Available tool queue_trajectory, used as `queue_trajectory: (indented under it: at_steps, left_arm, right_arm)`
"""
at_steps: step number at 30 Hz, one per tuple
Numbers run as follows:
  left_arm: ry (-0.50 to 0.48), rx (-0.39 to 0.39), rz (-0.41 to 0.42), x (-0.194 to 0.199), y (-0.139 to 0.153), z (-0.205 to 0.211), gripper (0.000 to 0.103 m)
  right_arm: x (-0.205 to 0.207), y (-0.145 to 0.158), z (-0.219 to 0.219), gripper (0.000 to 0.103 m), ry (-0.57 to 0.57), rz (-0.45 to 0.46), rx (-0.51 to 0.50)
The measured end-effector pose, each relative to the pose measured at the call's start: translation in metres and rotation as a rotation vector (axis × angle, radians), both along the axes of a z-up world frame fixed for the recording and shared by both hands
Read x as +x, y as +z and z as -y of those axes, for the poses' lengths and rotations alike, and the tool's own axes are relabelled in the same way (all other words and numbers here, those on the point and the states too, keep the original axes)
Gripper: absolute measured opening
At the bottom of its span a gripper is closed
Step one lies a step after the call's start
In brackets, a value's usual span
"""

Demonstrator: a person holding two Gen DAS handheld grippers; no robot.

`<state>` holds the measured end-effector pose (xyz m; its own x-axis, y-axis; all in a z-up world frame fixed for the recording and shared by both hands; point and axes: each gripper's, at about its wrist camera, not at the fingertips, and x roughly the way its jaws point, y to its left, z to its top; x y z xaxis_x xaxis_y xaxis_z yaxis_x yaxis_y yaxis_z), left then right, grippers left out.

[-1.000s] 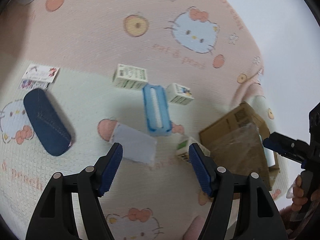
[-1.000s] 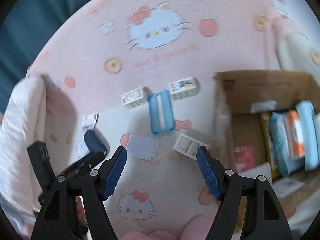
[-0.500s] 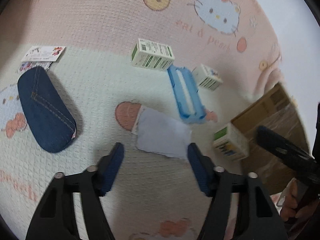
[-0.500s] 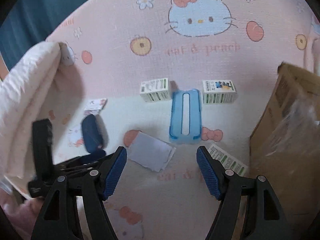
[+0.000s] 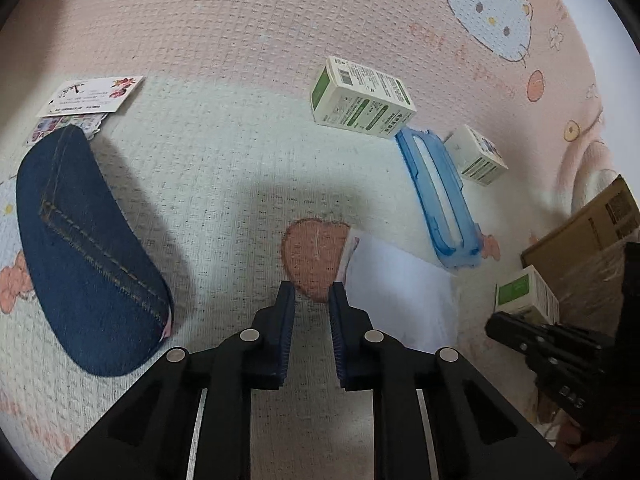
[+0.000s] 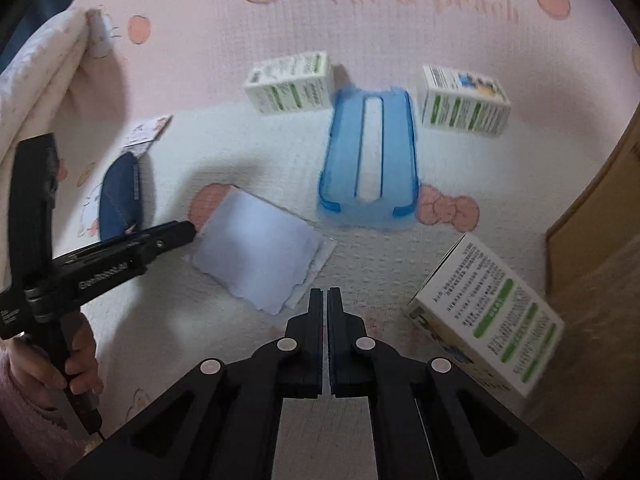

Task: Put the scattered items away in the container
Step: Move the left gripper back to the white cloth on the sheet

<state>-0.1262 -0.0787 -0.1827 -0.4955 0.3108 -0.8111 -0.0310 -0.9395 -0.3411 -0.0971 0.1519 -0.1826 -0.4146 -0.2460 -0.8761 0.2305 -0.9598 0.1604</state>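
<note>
Items lie scattered on a Hello Kitty blanket. My left gripper (image 5: 312, 292) is nearly shut and empty, low over the blanket at the left edge of a pale paper packet (image 5: 400, 292). My right gripper (image 6: 325, 295) is shut and empty, just below the same packet (image 6: 256, 250). A blue plastic case (image 6: 368, 164) lies beyond it. Three white-and-green boxes lie around: one far left (image 6: 290, 82), one far right (image 6: 464, 100), one close on the right (image 6: 488, 316). The cardboard box (image 6: 596, 216) stands at the right edge.
A dark denim pouch (image 5: 88, 248) lies to the left, with small printed cards (image 5: 90, 96) beyond it. A folded pale blanket (image 6: 36, 80) rises at the left. The left gripper's body (image 6: 100, 264) and the hand holding it show in the right wrist view.
Both grippers have closed from wide open and dropped lower toward the blanket near the paper packet. The items now look nearer and larger.
</note>
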Motion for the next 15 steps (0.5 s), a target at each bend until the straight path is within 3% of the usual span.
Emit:
queue_trajectory:
  at_steps: [2, 5, 9, 12, 15]
  left_arm:
    - [-0.025, 0.03, 0.009, 0.001, -0.001, -0.002, 0.019]
    - [-0.063, 0.177, 0.064, 0.004, -0.007, -0.005, 0.018]
    - [-0.083, 0.167, 0.064, 0.019, -0.005, -0.013, 0.018]
    - [-0.083, 0.177, 0.095, 0.03, -0.005, -0.011, 0.018]
    - [-0.099, 0.149, 0.122, 0.044, -0.002, -0.011, 0.019]
  right_arm:
    - [-0.006, -0.013, -0.002, 0.0, -0.023, 0.026, 0.002]
    - [-0.006, -0.021, -0.005, 0.0, -0.03, 0.02, -0.072]
    - [0.01, -0.022, 0.003, 0.0, 0.042, 0.018, -0.104]
    - [0.027, -0.02, 0.005, 0.0, 0.039, 0.009, -0.098]
    - [0.043, -0.019, -0.001, 0.0, 0.02, 0.054, -0.159]
